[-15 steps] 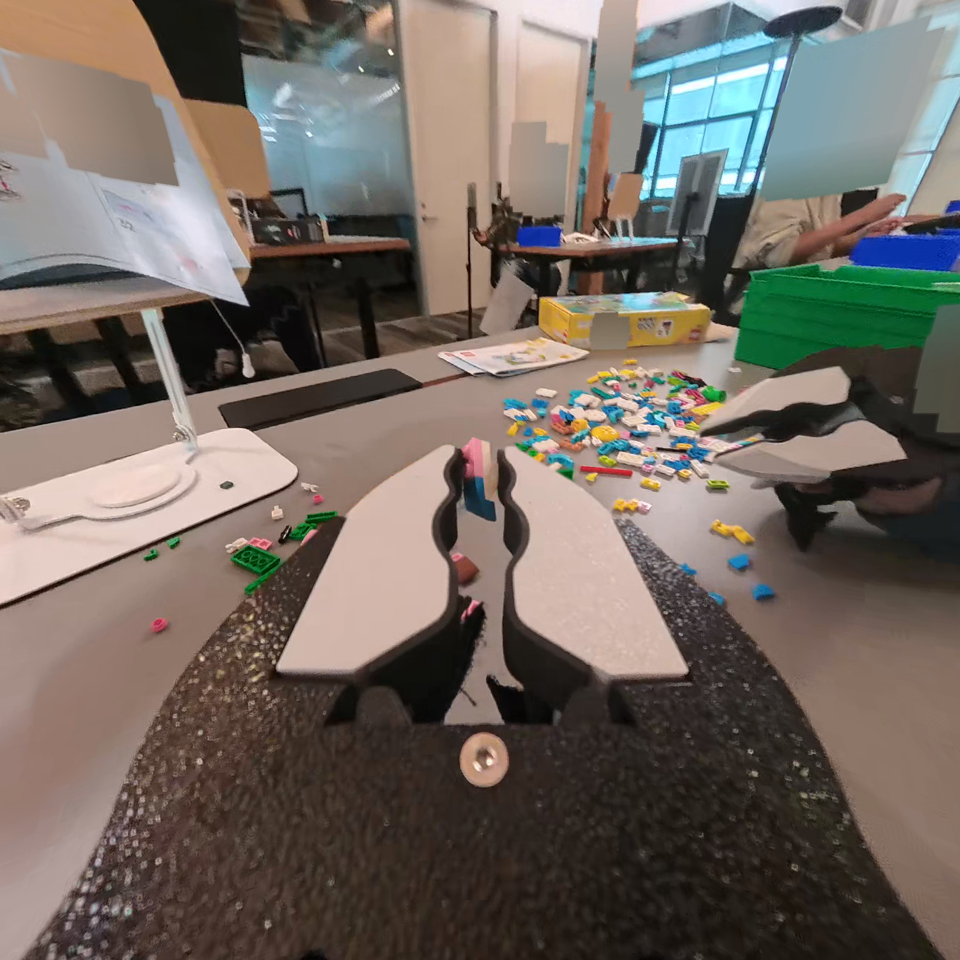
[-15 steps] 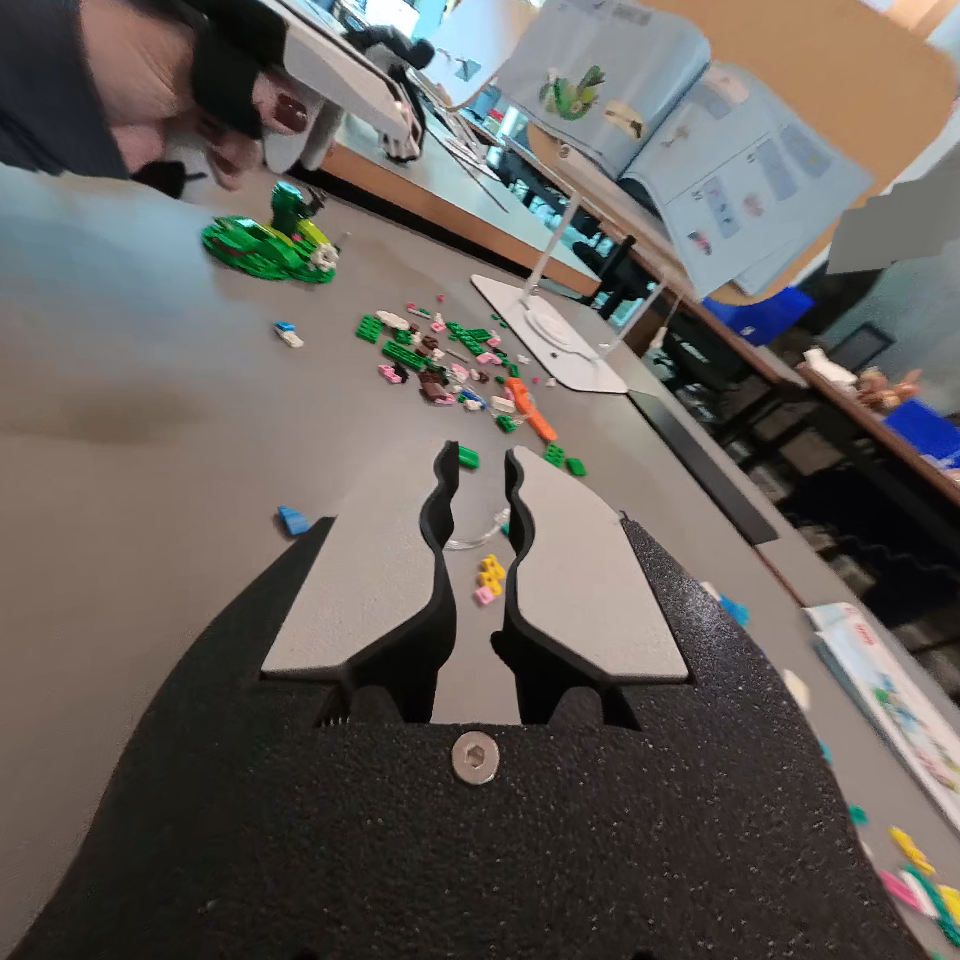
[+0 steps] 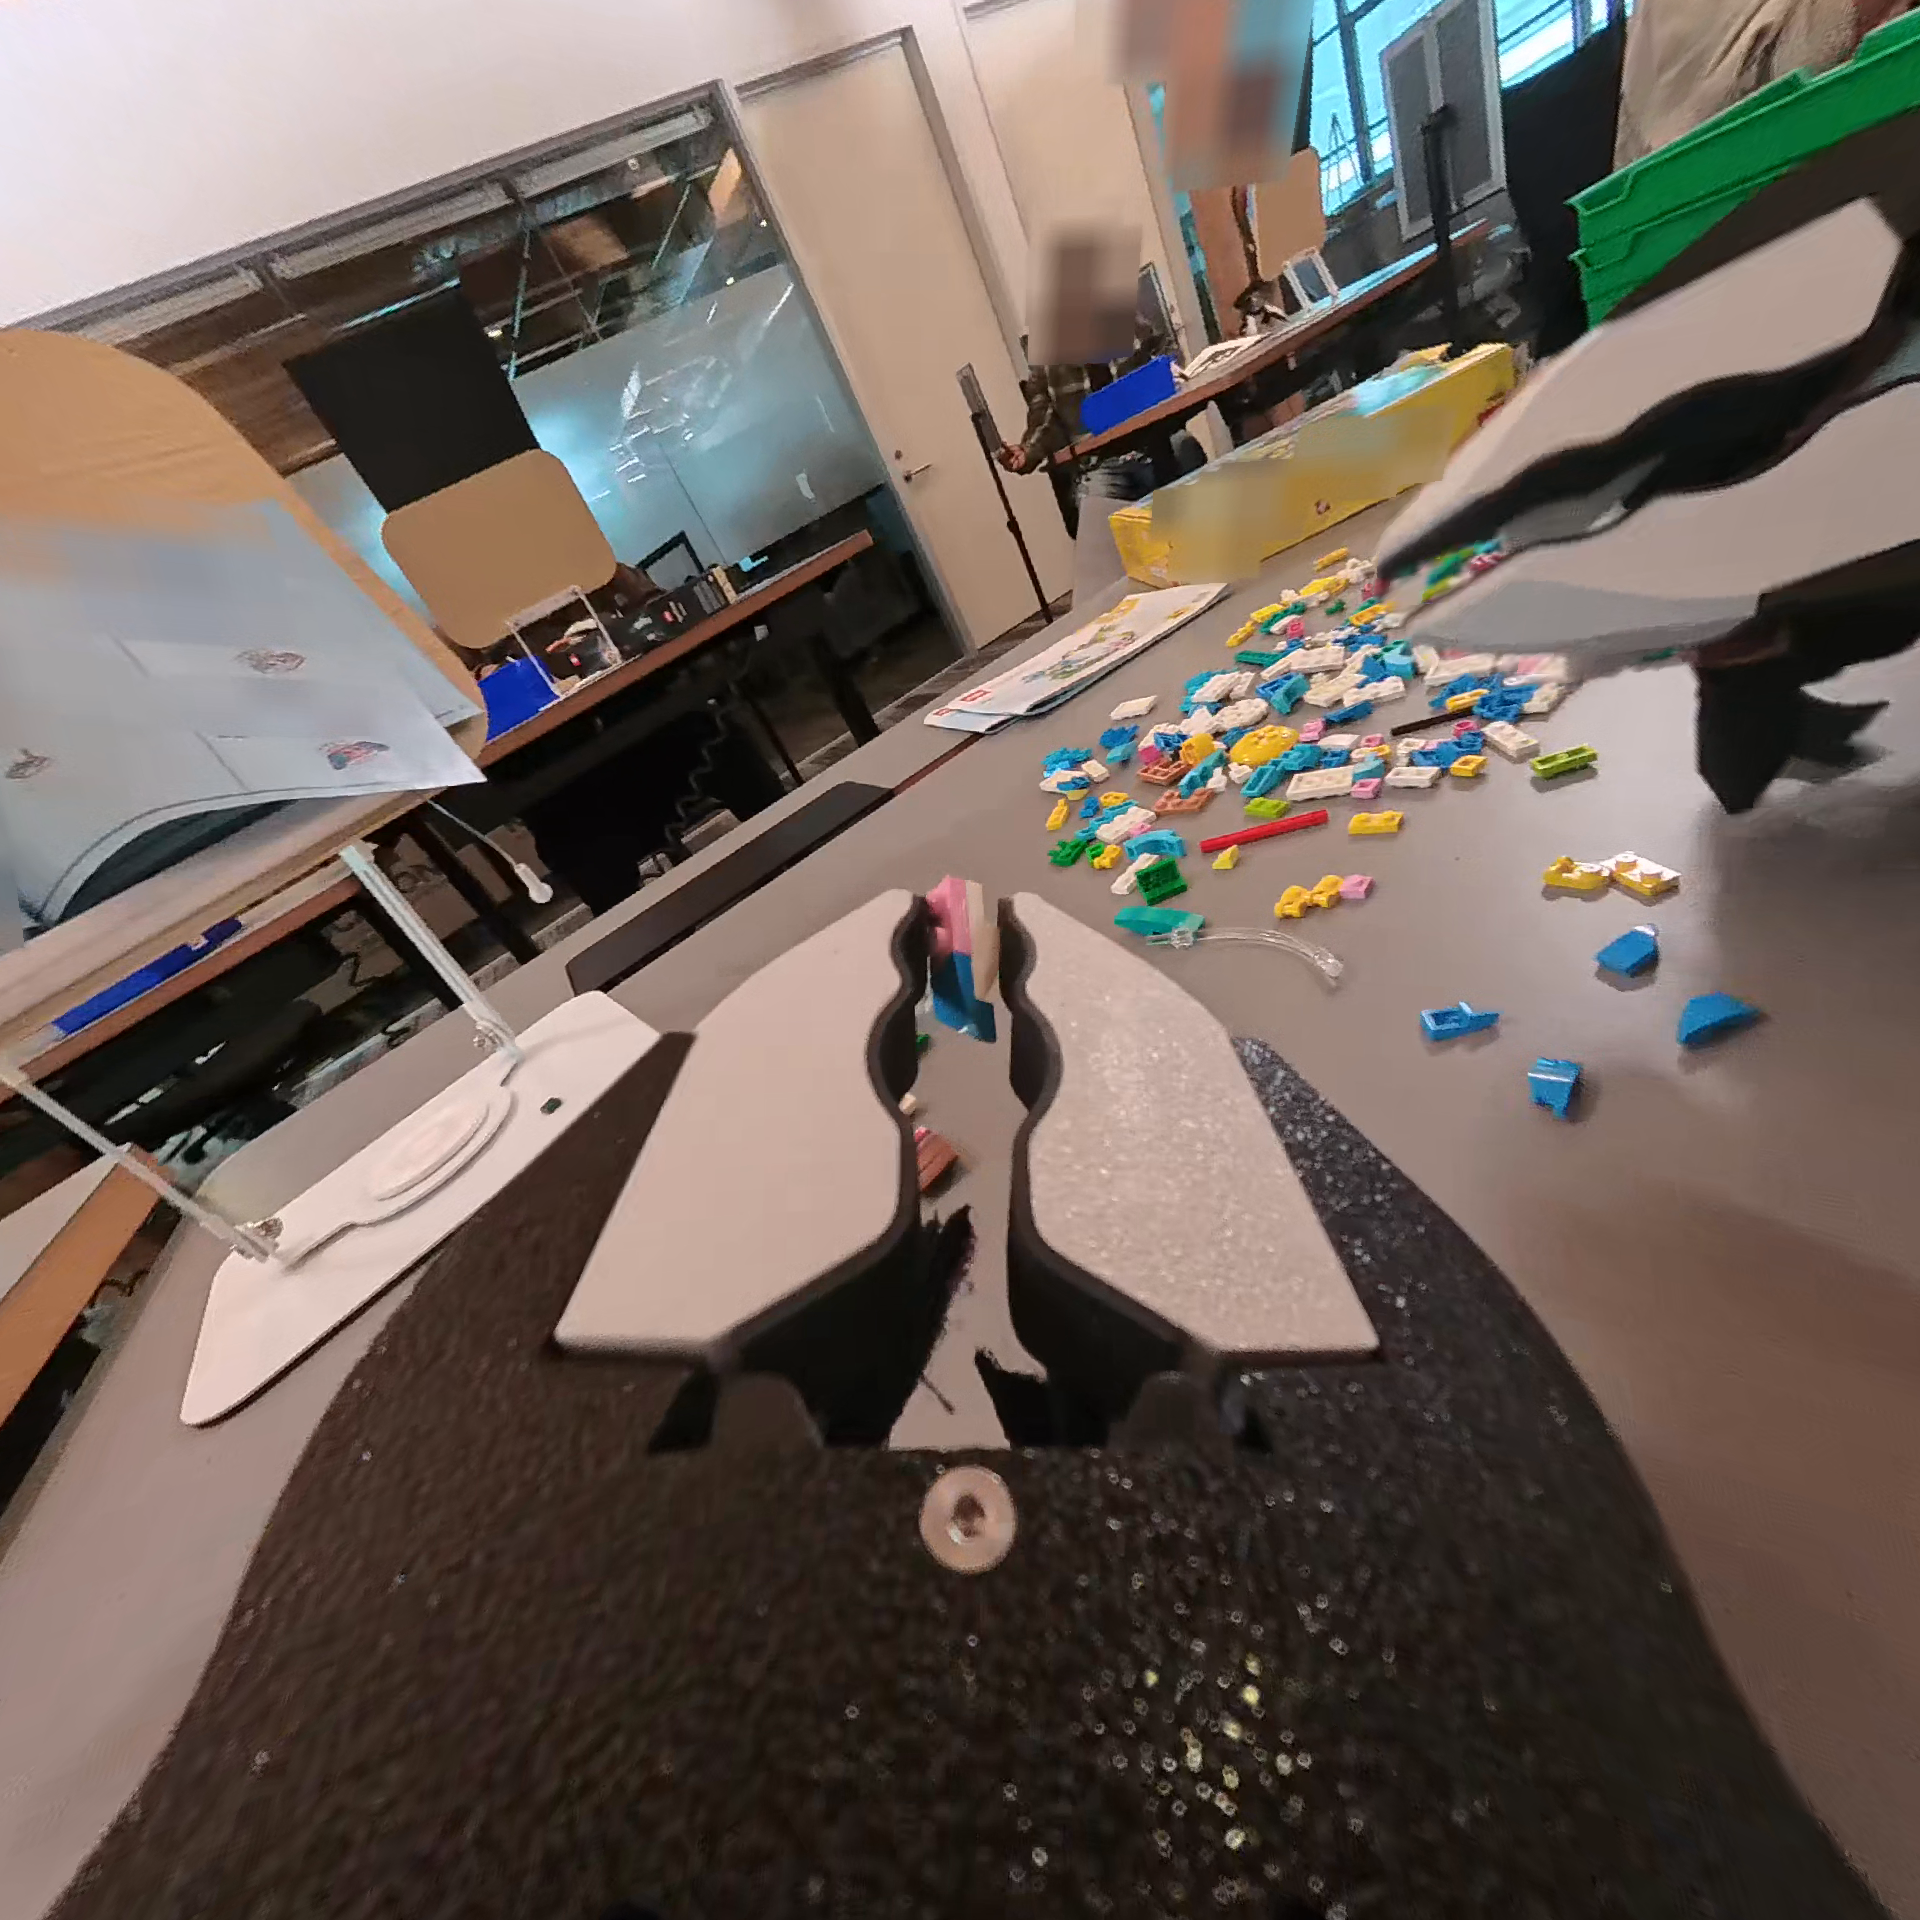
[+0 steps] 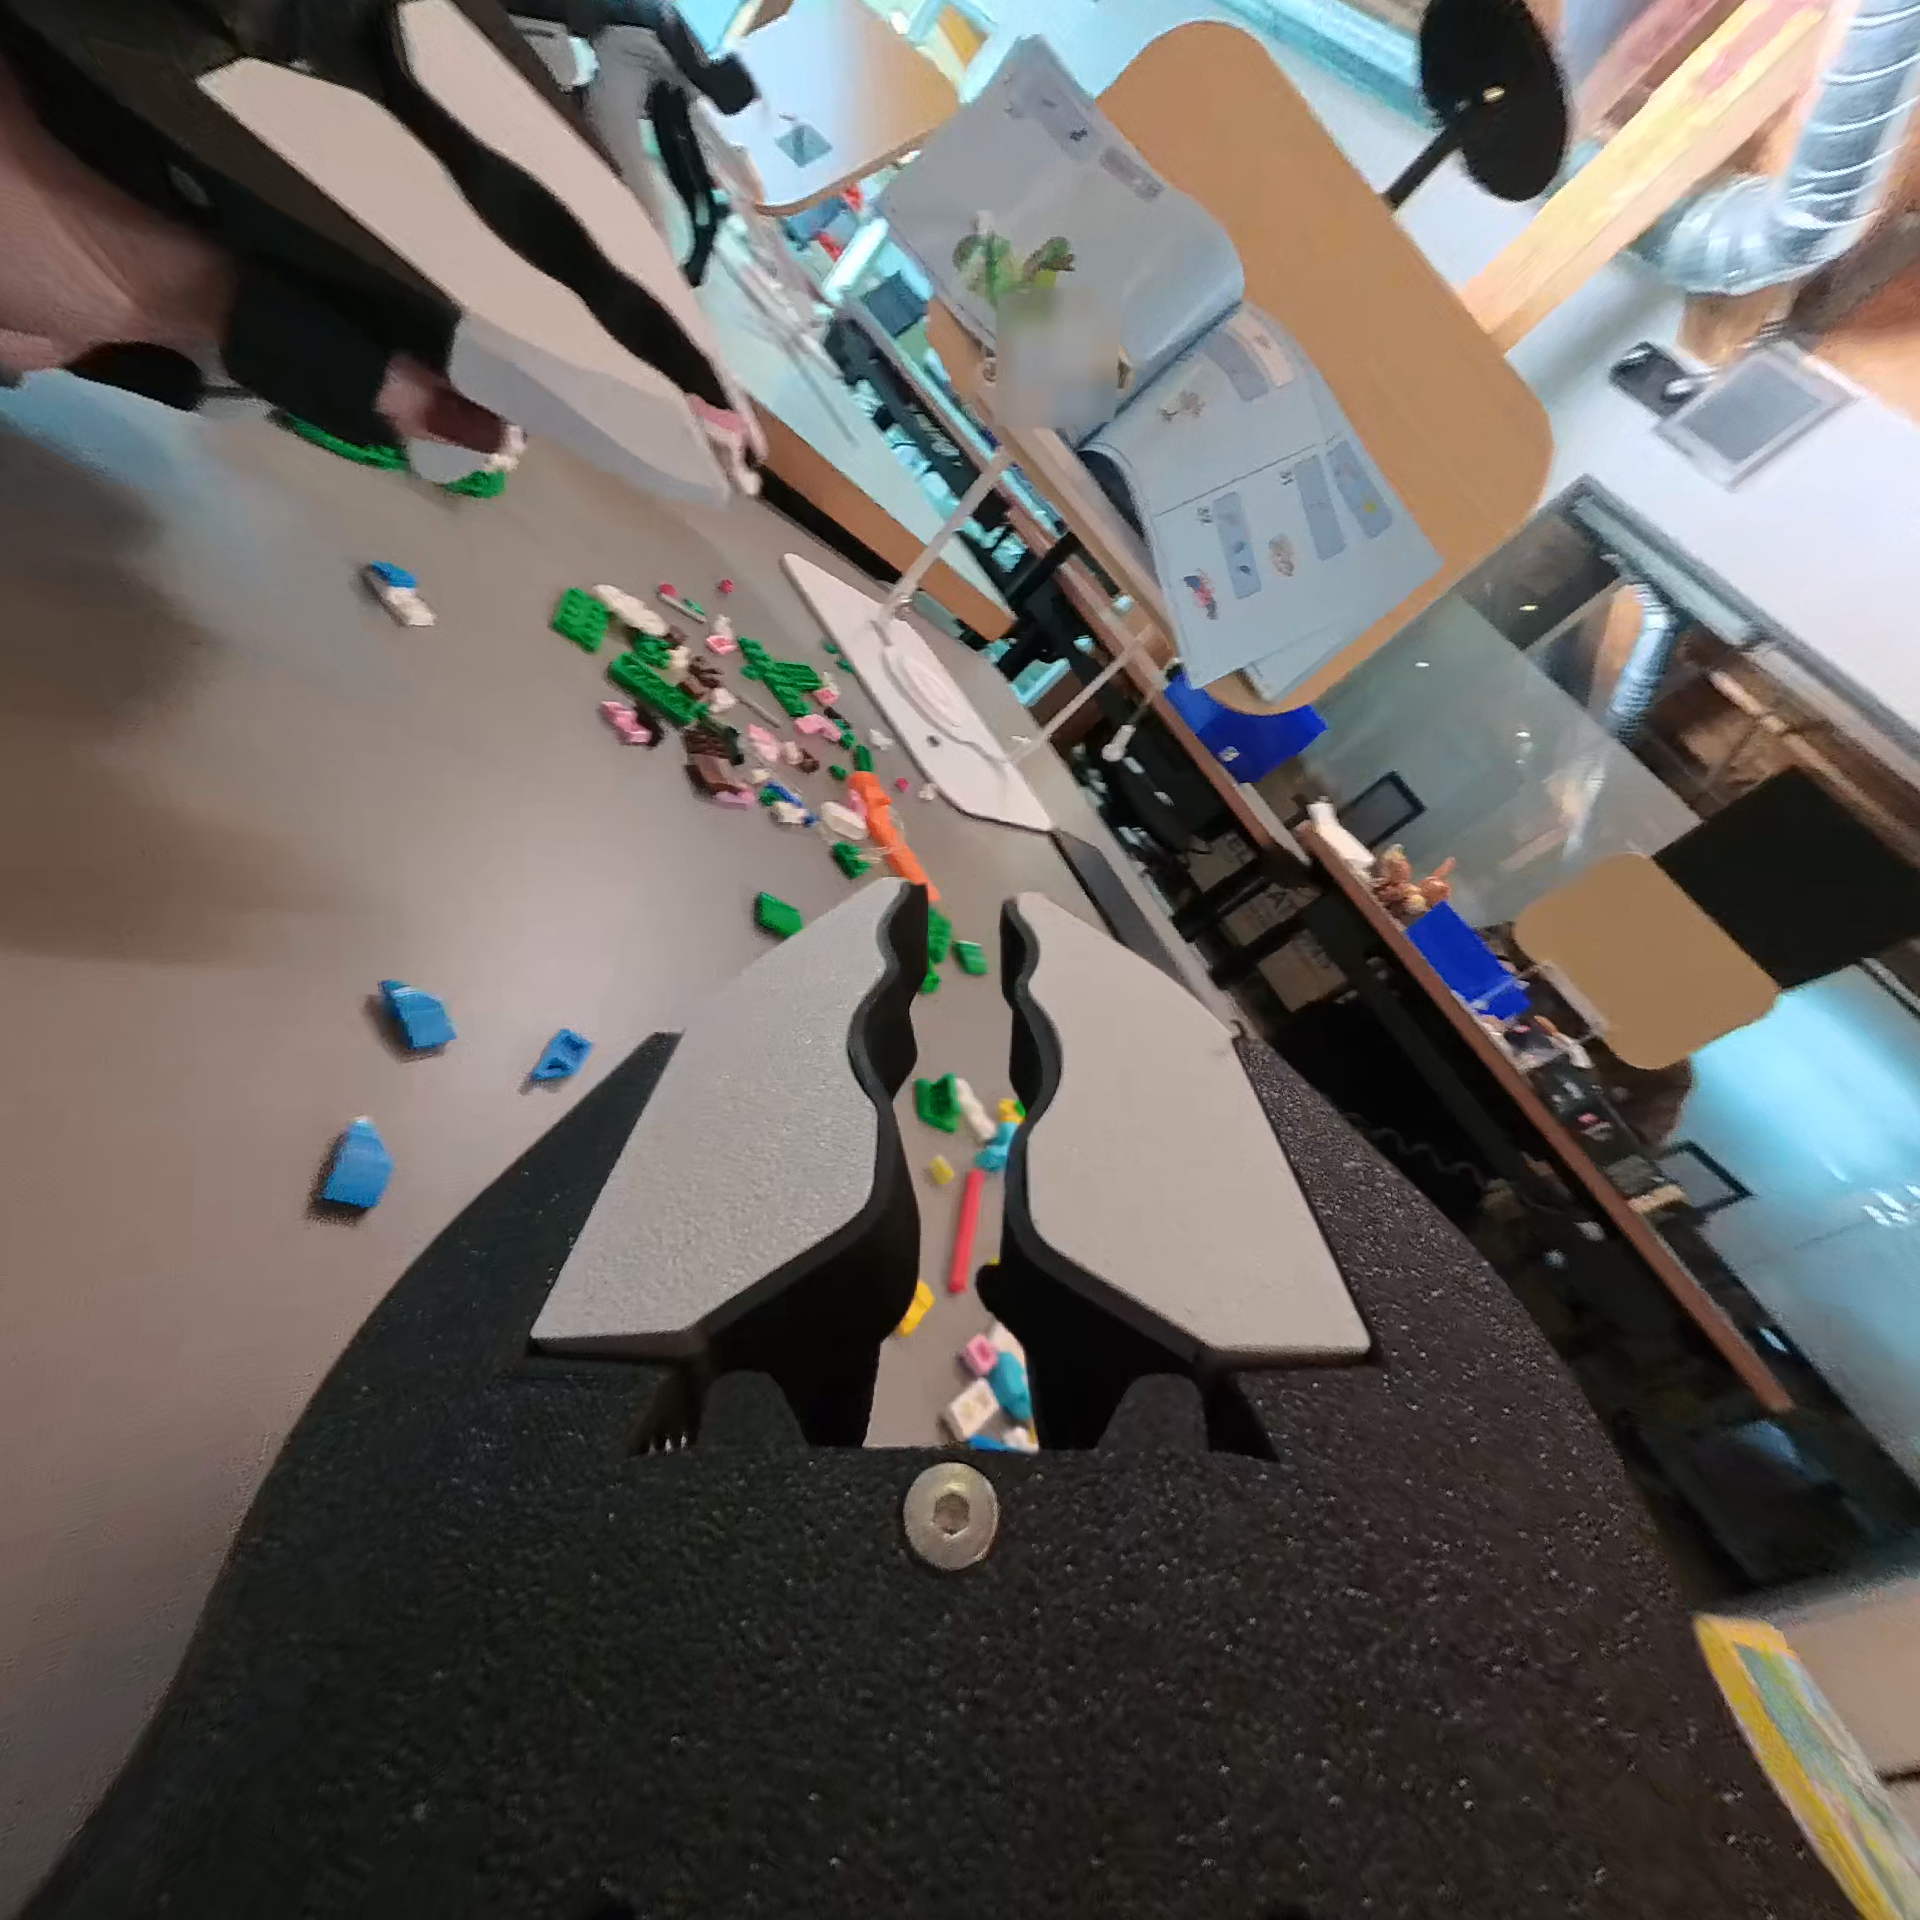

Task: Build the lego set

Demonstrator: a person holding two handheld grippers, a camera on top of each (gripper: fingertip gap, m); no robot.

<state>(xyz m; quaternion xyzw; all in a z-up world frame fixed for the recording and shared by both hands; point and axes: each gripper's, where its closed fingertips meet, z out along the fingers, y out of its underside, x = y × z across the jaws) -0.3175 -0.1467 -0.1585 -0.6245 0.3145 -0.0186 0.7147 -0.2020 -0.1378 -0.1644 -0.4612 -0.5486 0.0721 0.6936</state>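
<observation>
The small lego assembly (image 3: 961,971) was a stack of pink, white and blue pieces, pink at the top and blue at the bottom. It stood roughly upright between the fingertips of the left hand-held gripper (image 3: 961,935), its long axis running up and down, the blue end hanging lower toward the grey bench (image 3: 1558,1299). The left hand-held gripper was closed on it, holding it clear of the bench surface.

Just beyond it on the bench lay a teal piece (image 3: 1158,920) joined to a clear curved tube (image 3: 1273,940), and past that a wide scatter of loose bricks (image 3: 1299,727) in blue, white, yellow and pink, with a thin red rod (image 3: 1262,831) lying at its near edge. A few blue slope pieces (image 3: 1626,951) sat apart to the right.

The right hand-held gripper (image 4: 961,914) hovered over the bench with its jaws at a narrow gap and nothing between them; from the left wrist view it (image 3: 1387,582) reached over the far side of the loose bricks. Below it were green pieces (image 4: 649,681), an orange piece (image 4: 888,831) and a few brown ones.

A white stand base (image 3: 416,1174) rested on the bench to the left, carrying an open instruction booklet (image 3: 208,665). A yellow box (image 3: 1299,488) and another booklet (image 3: 1081,660) lay at the far edge, and green crates (image 3: 1714,177) stood farther right.
</observation>
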